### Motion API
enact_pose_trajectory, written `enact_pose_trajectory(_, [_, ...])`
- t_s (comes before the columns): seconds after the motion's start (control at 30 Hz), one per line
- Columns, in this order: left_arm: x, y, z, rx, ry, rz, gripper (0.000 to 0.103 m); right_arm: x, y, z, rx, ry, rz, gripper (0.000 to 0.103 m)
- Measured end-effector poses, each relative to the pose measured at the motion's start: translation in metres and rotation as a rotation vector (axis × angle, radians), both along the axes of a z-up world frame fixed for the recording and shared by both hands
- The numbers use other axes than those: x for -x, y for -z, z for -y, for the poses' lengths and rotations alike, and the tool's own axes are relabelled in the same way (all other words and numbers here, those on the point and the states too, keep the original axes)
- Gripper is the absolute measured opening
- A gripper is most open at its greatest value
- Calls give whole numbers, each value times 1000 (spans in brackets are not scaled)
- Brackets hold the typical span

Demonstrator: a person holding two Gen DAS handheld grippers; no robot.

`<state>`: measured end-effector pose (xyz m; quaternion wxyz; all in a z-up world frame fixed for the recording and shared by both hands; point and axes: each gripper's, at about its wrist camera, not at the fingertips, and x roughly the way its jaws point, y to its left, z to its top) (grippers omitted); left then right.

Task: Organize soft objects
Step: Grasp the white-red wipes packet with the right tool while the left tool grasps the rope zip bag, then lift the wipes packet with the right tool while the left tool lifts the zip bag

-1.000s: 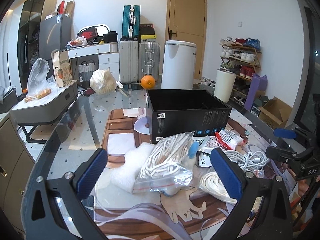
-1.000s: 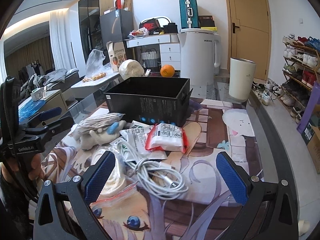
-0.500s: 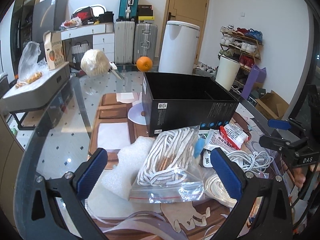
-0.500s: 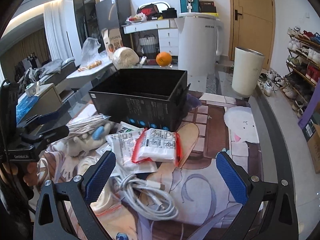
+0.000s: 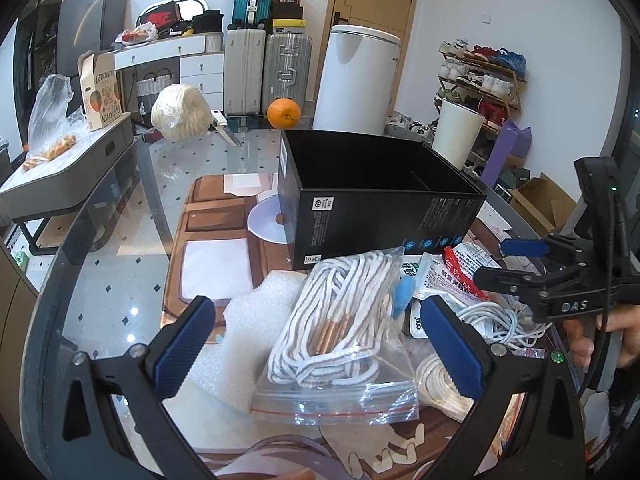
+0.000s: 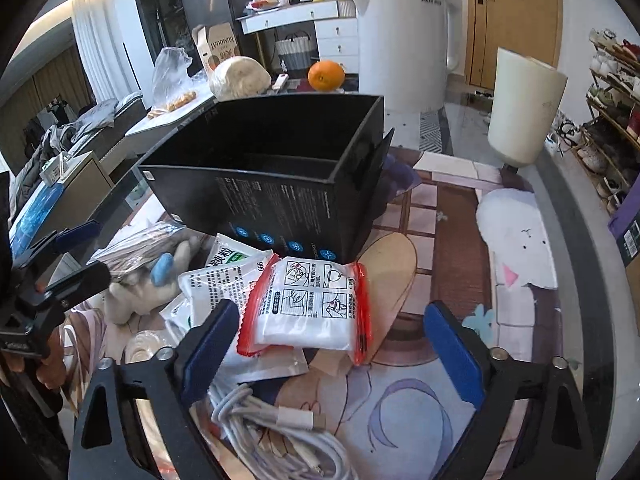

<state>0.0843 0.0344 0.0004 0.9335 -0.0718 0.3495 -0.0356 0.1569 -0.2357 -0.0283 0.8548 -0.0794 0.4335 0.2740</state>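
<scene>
The left claw point(image 5: 318, 344) is released, its two blue ribbed rubber pads wide apart on black plastic arms. Between the pads lies a clear zip bag of white braided cord with copper-coloured ends point(image 5: 344, 332), closed by a red seal line and resting on the surface. At 9 o'clock from the bag is a sheet of white bubbly foam point(image 5: 244, 340), partly under it. At 3 o'clock a coil of cream rope point(image 5: 438, 384) lies in another clear bag.

The right claw point(image 6: 334, 350) is also released, with the same blue pads. Between them, nearer the left pad, lies a flat red-edged plastic pouch of white tissue point(image 6: 310, 306) printed with four black instruction drawings and Chinese text. It rests on a white printed sachet point(image 6: 218, 280), also with Chinese writing. At 6 o'clock from the pouch is a tangled white smooth charging cable point(image 6: 276, 436).

At 12 o'clock from both claws stands an open black rectangular cardboard box point(image 6: 280, 184), matte, with small white print and round blue icons low on its side. The glass surface point(image 5: 120, 280) carries a cartoon-printed mat point(image 6: 516, 248). At the far edge sits a round orange point(image 5: 284, 113).
</scene>
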Motion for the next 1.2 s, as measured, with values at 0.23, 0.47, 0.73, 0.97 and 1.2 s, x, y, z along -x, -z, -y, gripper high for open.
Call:
enact_pose_trajectory(0.23, [-1, 1, -1, 25, 27, -9, 99, -8, 10, -4, -10, -4, -59, 76])
enact_pose_trajectory(0.47, [-3, 6, 4, 35, 70, -32, 90, -10, 12, -4, -3, -2, -64, 74])
enact_pose_trajectory(0.73, [-3, 7, 3, 52, 84, -35, 61, -8, 12, 2, -13, -8, -67, 71])
enact_pose_trajectory(0.97, [3, 8, 13, -10, 100, -15, 50, -5, 12, -1, -7, -27, -53, 55])
enact_pose_trajectory(1.2, [8, 3, 13, -20, 100, 16, 27, -2, 9, 0, -6, -29, -26, 49])
